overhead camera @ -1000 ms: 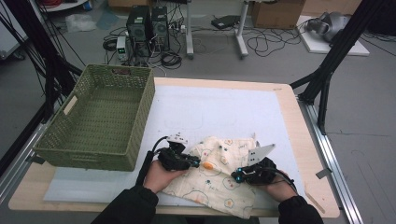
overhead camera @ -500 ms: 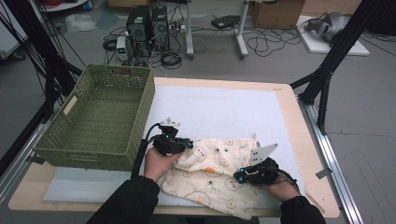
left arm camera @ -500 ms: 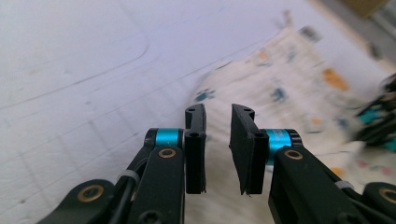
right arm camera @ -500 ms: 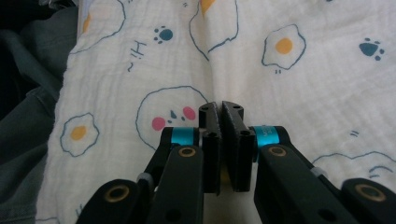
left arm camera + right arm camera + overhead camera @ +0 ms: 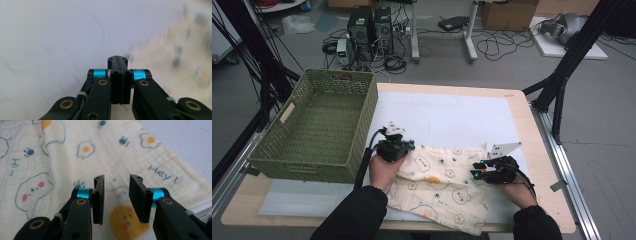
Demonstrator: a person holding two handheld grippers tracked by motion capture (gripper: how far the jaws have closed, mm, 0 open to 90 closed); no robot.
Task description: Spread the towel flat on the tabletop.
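Note:
A cream cloth point(image 5: 437, 185) printed with eggs, bears and paw marks lies spread flat on the white mat point(image 5: 447, 115) near the table's front edge. My left gripper point(image 5: 404, 146) sits at the cloth's far left corner. Its jaws have just closed and stand shut point(image 5: 117, 61) with nothing between them, the blurred cloth point(image 5: 180, 57) to their right. My right gripper point(image 5: 477, 169) hovers over the right part of the cloth point(image 5: 75, 145). Its jaws have just been opening and stand apart point(image 5: 116, 187) with nothing between them.
A green woven basket point(image 5: 287, 160) stands on the table's left side, close beside my left hand. Bare white mat point(image 5: 62, 37) stretches behind the cloth to the far edge. Cables, computer cases and stand legs are on the floor beyond the table.
The bunched cloth has been drawn out flat, its far edge now straight. My left gripper moved away and to the left. My right gripper's jaws parted and shifted slightly right.

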